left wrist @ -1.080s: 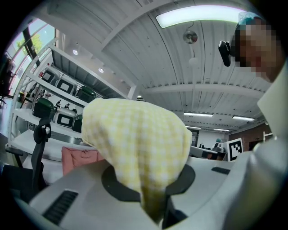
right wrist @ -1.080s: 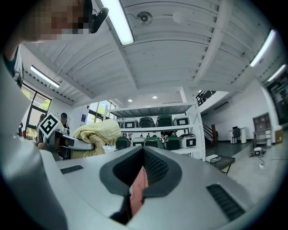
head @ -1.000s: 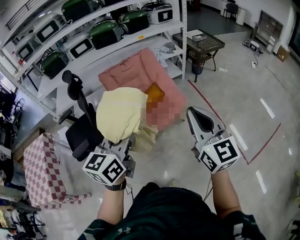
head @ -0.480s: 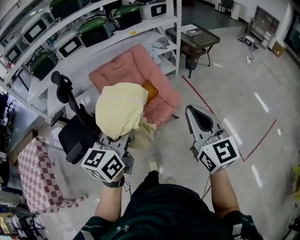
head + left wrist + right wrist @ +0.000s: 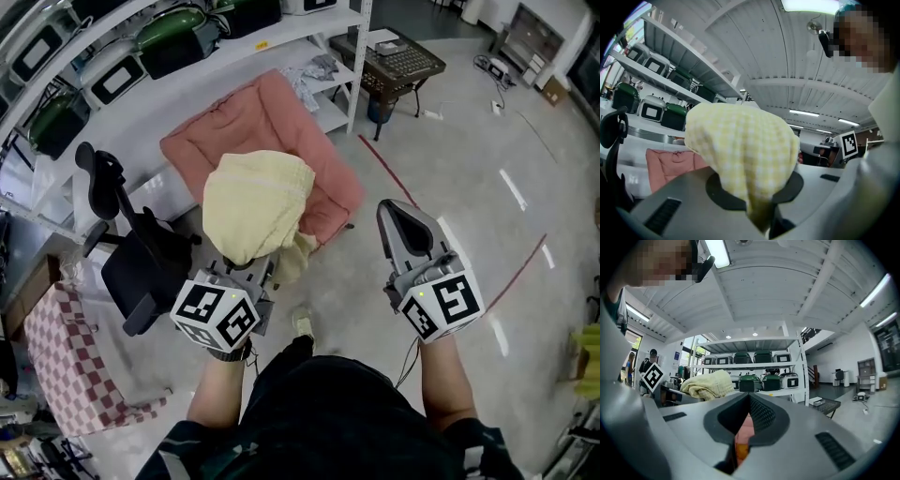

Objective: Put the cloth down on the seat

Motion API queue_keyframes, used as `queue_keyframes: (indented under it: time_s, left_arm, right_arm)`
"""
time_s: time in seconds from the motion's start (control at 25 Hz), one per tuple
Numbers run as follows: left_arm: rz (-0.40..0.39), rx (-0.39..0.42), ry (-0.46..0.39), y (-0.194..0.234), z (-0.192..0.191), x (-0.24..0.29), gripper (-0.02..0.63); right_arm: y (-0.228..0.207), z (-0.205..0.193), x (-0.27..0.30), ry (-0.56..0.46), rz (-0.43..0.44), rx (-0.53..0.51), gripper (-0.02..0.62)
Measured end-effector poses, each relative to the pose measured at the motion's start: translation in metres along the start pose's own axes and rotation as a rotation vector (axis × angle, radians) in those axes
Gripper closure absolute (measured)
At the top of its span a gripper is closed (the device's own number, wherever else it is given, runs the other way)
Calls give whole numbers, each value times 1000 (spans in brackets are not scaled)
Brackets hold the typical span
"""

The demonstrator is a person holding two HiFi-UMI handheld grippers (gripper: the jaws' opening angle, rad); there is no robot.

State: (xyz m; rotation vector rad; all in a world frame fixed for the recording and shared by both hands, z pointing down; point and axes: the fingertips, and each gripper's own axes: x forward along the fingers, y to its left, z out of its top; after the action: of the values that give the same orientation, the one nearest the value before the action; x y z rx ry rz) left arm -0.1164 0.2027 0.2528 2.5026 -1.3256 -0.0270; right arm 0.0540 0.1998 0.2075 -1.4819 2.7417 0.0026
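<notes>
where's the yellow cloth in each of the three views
Head view: the yellow cloth is centre-left, bunched above the left gripper, with the pink seat behind it.
Left gripper view: the cloth fills the centre, pinched between the jaws.
Right gripper view: the cloth is small, left of centre, above the jaws.
Shared landmark: the white shelf with green pots, beyond the cloth in every view.

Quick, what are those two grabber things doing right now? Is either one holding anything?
Left gripper: closed on the yellow cloth.
Right gripper: closed, holding nothing.
</notes>
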Motion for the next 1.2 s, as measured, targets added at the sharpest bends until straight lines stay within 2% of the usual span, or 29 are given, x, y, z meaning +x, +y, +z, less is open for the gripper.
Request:
queue_keyframes:
  time_s: [0.4,0.68,0.92,1.08,1.2]
  left_arm:
    - [-58,-4,119,96,-20,81,517]
    - [-78,-22,162,127,-28,125,517]
    - [-75,-3,211,156,-47,171,517]
    - [-77,28,258,174,-72,209,517]
    - [-72,24,301,191,-92,239,517]
  right_arm:
    - [-21,-31,104,62,-56,26,592]
    - [-45,-40,150,88,-59,36,592]
    - [-70,-62,199,114,-14,61,592]
    - [-95,-81,232,127,26,81,592]
    - [-115,-97,261,157,59,95,591]
